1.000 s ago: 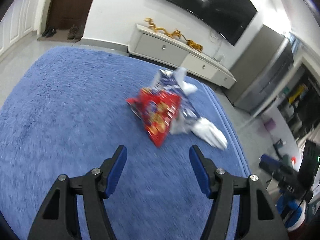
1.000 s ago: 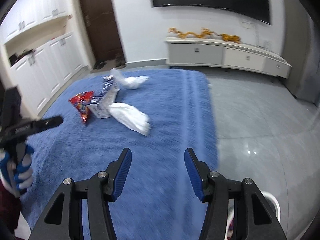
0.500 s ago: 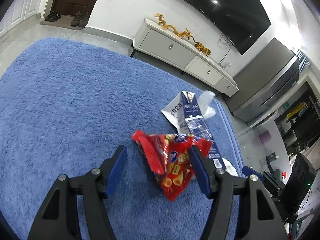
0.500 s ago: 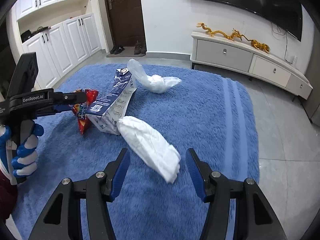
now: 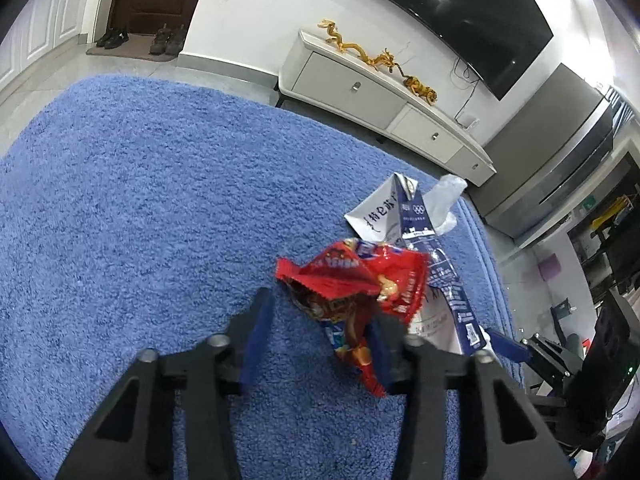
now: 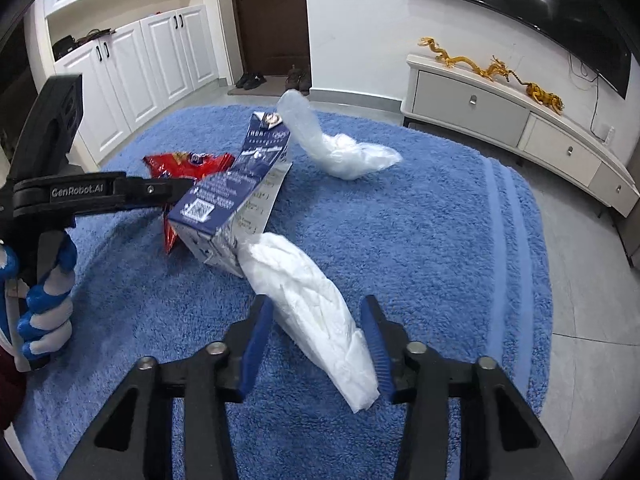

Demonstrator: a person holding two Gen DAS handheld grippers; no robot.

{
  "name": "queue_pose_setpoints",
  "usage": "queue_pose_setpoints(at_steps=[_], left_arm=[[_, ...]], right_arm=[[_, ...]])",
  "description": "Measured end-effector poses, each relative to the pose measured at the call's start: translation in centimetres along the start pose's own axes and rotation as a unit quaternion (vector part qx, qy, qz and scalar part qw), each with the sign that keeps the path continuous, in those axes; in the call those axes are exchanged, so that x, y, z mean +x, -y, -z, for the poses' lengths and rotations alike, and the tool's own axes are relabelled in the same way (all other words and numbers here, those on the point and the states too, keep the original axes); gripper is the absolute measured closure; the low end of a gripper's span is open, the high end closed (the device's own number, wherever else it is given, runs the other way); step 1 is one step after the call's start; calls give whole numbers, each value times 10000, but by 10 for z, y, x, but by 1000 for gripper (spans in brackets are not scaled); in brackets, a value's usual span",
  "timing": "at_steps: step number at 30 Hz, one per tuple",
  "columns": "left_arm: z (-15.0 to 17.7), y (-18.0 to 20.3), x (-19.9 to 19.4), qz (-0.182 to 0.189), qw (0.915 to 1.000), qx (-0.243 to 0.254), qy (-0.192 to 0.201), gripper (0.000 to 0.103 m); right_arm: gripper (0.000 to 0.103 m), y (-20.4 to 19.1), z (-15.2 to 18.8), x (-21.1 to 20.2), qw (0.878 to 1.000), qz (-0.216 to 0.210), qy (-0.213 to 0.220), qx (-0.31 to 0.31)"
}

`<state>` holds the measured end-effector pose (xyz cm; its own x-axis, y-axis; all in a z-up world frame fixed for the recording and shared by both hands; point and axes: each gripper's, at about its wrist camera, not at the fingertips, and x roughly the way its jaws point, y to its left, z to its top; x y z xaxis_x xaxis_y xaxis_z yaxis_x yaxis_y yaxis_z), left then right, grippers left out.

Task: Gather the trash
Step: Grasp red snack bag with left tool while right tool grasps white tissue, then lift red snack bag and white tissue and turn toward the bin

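A red snack wrapper [image 5: 352,292] lies on the blue rug [image 5: 140,208], its lower end between the open fingers of my left gripper [image 5: 320,336]. It also shows in the right wrist view [image 6: 176,164]. A flattened blue and white carton [image 5: 416,240] lies just behind it and shows in the right wrist view [image 6: 236,196]. A crumpled white bag [image 6: 312,308] lies between the open fingers of my right gripper [image 6: 316,344]. A clear plastic bag [image 6: 336,140] lies further back.
A white TV cabinet [image 6: 516,132] with gold dragon figures stands beyond the rug. White cupboards [image 6: 132,68] and a brown door [image 6: 272,20] with shoes are at the far left. Grey tile floor [image 6: 588,280] lies right of the rug.
Both grippers have moved forward and down onto the trash. The red wrapper now sits between my left fingers and the white bag between my right fingers. Both stay open.
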<state>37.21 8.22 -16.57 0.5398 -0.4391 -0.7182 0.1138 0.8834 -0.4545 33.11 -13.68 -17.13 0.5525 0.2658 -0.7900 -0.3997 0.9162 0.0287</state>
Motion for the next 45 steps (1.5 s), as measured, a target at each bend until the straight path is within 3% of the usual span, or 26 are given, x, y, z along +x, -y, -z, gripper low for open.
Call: queue_pose_setpoints(at_steps=[4, 7, 18, 29, 37, 45], left_arm=[[1, 13, 1, 34, 9998, 200, 36, 93], [4, 22, -4, -76, 9991, 379, 162, 97], [32, 29, -47, -385, 9959, 672, 468, 99], [91, 49, -105, -745, 9883, 1106, 739, 98], [118, 70, -139, -829, 9830, 1334, 954, 98], [145, 91, -153, -837, 9813, 1477, 904, 98]], right_arm=[[80, -6, 9, 2, 9999, 13, -48, -92], [88, -12, 15, -1, 9999, 26, -42, -141], [94, -31, 35, -26, 9999, -102, 66, -109], [94, -48, 74, -65, 9994, -199, 205, 207], [94, -51, 97, -101, 9983, -160, 399, 396], [94, -50, 117, -130, 9974, 66, 515, 489]])
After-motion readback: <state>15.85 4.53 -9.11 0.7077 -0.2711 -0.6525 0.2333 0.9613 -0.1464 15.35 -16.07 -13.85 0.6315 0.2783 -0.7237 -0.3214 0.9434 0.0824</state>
